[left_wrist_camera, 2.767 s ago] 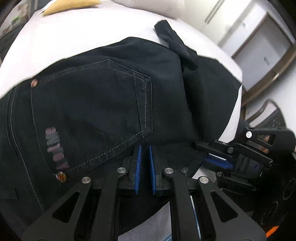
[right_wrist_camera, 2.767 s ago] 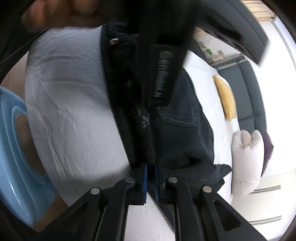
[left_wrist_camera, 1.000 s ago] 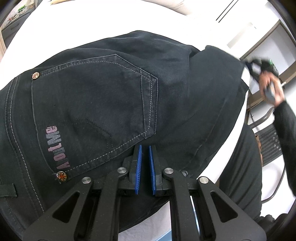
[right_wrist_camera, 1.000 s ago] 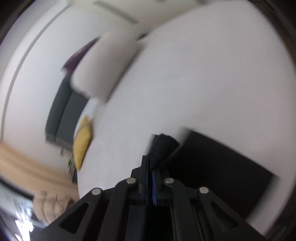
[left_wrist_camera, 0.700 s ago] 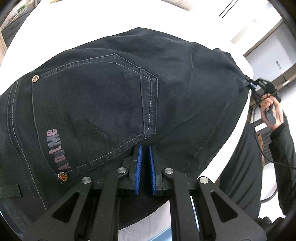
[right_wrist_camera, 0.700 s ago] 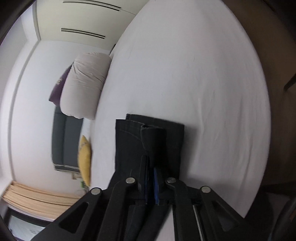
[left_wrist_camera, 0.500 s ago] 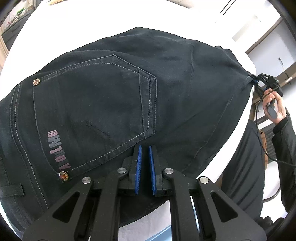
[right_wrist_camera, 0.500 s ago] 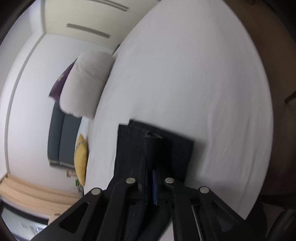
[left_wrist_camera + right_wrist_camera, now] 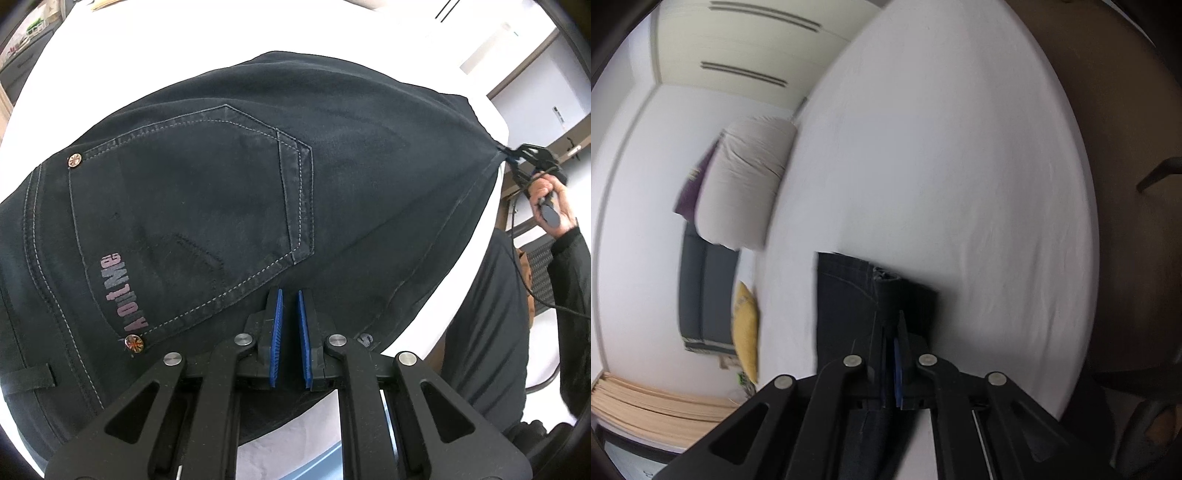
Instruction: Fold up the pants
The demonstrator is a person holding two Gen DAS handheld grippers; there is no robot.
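Observation:
Black jeans (image 9: 229, 192) lie spread on the white bed (image 9: 184, 48), back pocket up with pink lettering. My left gripper (image 9: 289, 310) sits just over the cloth below the pocket, its blue pads nearly shut with a narrow gap, and I cannot tell if cloth is between them. My right gripper (image 9: 892, 332) is shut on the jeans' leg end (image 9: 875, 291) and holds it stretched out. It also shows in the left wrist view (image 9: 517, 157), gripping the far corner of the jeans at the bed's right edge.
A white pillow (image 9: 746, 188), a purple cushion (image 9: 690, 192) and a yellow cushion (image 9: 746, 328) lie at the bed's far side. A dark sofa (image 9: 705, 295) stands beyond. The person's dark-clothed body (image 9: 487, 332) stands at the bed's right edge.
My right gripper has carried the leg end away across the bed, pulling the jeans flat and taut. The left gripper has stayed in place below the pocket.

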